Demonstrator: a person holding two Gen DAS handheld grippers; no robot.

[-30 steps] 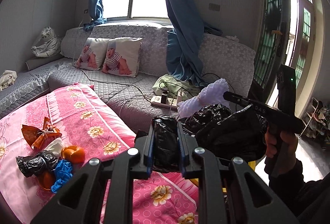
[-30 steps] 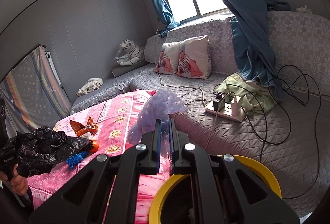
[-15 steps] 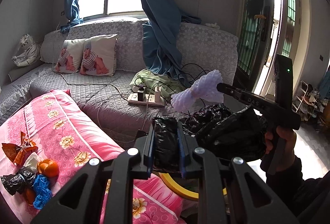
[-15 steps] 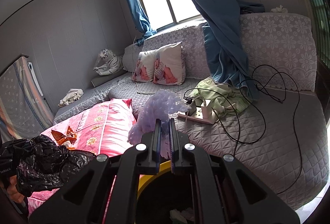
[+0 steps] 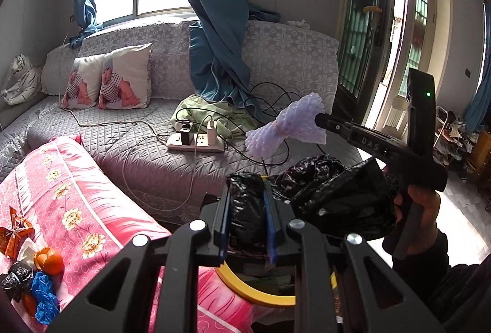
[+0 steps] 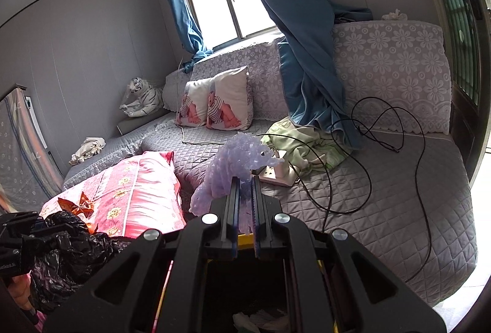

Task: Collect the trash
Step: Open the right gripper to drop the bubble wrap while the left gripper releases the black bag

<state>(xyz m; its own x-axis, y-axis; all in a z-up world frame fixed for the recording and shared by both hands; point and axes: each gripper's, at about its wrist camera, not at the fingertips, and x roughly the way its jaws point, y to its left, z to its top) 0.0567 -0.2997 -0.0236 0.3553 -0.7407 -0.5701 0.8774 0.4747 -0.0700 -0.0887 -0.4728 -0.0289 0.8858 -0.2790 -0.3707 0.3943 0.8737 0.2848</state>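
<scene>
Your lilac foam net (image 5: 288, 125) is pinched at one end in the closed right gripper (image 6: 245, 225); in the left view its long axis runs roughly level, free end aimed away toward the power strip (image 5: 196, 142) on the grey sofa (image 6: 383, 210). Your left gripper (image 5: 247, 228) is clamped on a crumpled black plastic bag (image 5: 337, 195). Both hang over the yellow-rimmed bin (image 5: 254, 291). More trash (image 5: 30, 280) lies on the pink bedspread (image 5: 76, 195).

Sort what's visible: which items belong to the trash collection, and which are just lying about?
Job: black plastic bag in left gripper; purple foam net in right gripper; yellow-rimmed bin; wrapper pile.
Bystanders: power strip, cushions, green cloth, toy tiger.
</scene>
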